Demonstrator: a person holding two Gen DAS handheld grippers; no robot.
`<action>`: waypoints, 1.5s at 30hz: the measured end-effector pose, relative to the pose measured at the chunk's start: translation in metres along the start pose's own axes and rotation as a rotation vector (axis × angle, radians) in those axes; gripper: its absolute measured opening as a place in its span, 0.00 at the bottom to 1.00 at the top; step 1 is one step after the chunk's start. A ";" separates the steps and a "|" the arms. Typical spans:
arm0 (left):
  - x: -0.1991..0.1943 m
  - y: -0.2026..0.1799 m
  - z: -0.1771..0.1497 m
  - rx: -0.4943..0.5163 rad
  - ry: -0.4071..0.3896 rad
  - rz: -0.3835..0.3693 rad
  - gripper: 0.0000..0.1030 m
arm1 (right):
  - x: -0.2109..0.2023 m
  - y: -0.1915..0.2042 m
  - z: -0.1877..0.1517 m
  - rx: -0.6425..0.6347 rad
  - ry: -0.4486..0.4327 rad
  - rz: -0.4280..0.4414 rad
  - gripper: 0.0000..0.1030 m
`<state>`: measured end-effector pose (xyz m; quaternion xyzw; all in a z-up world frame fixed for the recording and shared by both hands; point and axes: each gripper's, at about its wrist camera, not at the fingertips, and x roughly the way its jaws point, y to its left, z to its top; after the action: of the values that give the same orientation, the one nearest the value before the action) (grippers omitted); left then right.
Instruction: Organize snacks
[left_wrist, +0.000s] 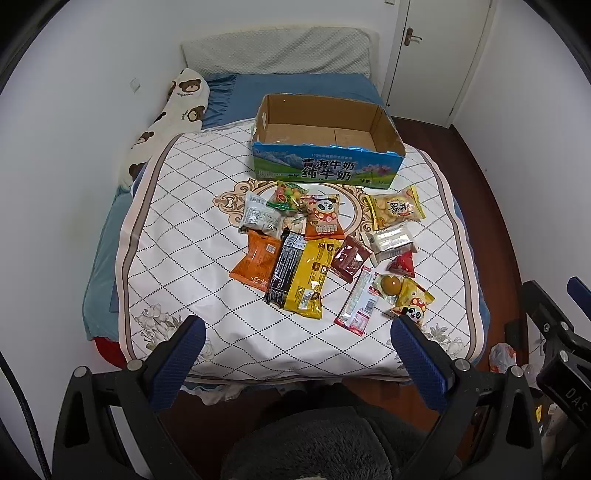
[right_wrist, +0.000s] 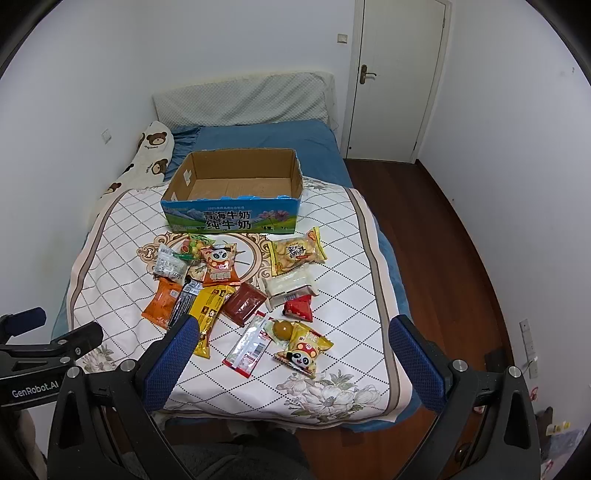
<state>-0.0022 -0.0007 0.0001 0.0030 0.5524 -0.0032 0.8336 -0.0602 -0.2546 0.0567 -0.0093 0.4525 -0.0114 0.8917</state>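
Looking from the left wrist, the left gripper (left_wrist: 298, 334) hangs wide open and empty above the quilt (left_wrist: 177, 258), snack packets (left_wrist: 314, 240) scattered before the cardboard box (left_wrist: 325, 147). From the right wrist, the right gripper (right_wrist: 291, 332) gapes empty over the same packets.

We saw a small room with plain white walls (right_wrist: 240, 33) and a dark reddish wooden floor (right_wrist: 436, 236). A bed (right_wrist: 280, 142) with a blue sheet stood against the left wall, a padded pale headboard (right_wrist: 243, 98) at its far end. A bear-print pillow (left_wrist: 173, 110) lay along the bed's left side. A closed white door (right_wrist: 397, 77) with a brass handle stood beyond.
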 end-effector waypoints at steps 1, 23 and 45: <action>0.000 0.000 0.000 0.000 -0.001 0.000 1.00 | 0.000 0.000 0.000 0.000 0.000 0.000 1.00; 0.001 -0.002 0.005 0.004 -0.002 0.001 1.00 | 0.003 0.000 0.001 0.005 0.007 0.008 1.00; 0.003 -0.004 0.007 0.003 0.000 -0.006 1.00 | 0.006 0.001 0.002 0.000 0.005 0.009 1.00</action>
<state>0.0054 -0.0046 0.0007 0.0025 0.5523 -0.0063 0.8336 -0.0552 -0.2541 0.0528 -0.0072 0.4546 -0.0077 0.8906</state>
